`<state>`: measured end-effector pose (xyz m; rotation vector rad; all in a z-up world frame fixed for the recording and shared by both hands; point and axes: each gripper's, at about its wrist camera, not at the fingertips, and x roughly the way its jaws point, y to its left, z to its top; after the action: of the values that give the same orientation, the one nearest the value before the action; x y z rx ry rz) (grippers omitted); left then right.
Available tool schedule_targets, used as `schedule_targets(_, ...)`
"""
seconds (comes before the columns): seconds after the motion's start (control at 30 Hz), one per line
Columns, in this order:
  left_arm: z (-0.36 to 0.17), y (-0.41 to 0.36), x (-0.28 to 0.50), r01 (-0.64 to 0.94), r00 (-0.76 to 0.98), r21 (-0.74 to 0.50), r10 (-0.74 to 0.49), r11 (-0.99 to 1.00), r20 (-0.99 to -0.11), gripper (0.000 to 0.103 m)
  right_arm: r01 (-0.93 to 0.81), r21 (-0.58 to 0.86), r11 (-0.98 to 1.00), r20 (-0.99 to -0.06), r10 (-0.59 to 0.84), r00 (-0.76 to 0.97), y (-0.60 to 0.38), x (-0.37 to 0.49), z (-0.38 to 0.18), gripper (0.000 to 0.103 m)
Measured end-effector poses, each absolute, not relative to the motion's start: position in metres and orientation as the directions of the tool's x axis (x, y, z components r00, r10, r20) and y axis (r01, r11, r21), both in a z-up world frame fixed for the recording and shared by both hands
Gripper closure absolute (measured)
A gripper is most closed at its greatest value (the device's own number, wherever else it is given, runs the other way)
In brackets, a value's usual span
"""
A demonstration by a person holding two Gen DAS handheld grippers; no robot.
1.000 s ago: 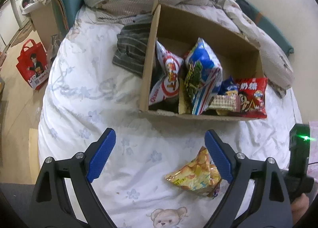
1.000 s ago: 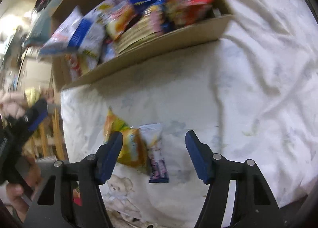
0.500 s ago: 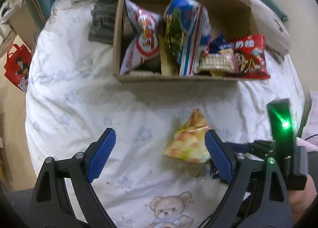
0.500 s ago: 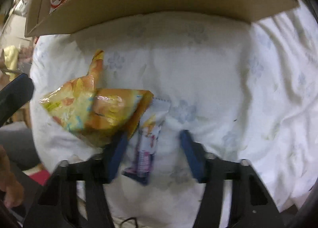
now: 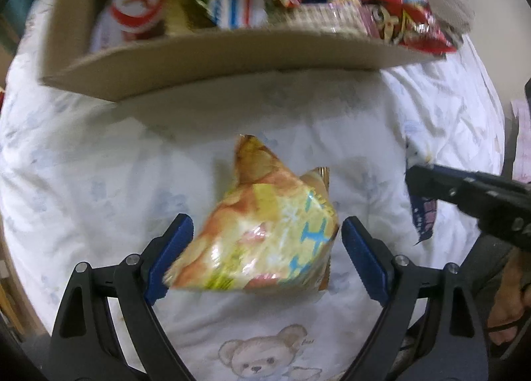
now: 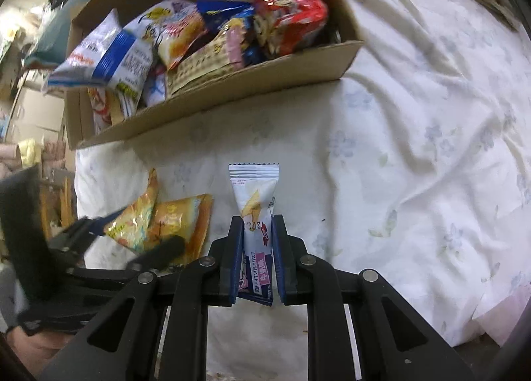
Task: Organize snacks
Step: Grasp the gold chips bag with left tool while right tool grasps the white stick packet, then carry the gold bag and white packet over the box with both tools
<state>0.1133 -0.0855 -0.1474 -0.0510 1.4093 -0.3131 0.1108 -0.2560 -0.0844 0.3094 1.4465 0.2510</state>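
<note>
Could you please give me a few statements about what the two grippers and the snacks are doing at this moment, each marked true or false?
1. The right gripper is shut on the slim white packet. True.
2. The left gripper is clamped tight on the yellow chip bag. False: its jaws stand open on either side of the bag.
3. The cardboard box holds no snacks. False: several snack bags fill it, among them a red bag.
4. An orange packet lies beside the yellow chip bag on the bedsheet. True.
5. The box stands on a wooden table. False: it sits on the bedsheet.
</note>
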Motion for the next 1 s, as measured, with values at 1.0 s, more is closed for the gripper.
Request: schedule_targets(1.0, -0.027, -0.020, 0.114, 0.053, 0.483, -0.190, -0.191, 0.980, -0.855, 0.055, -0.115, 0.520, 0.846, -0.805, 0.531, 0.263, -0.249, 0.101, -0.020, 0.085)
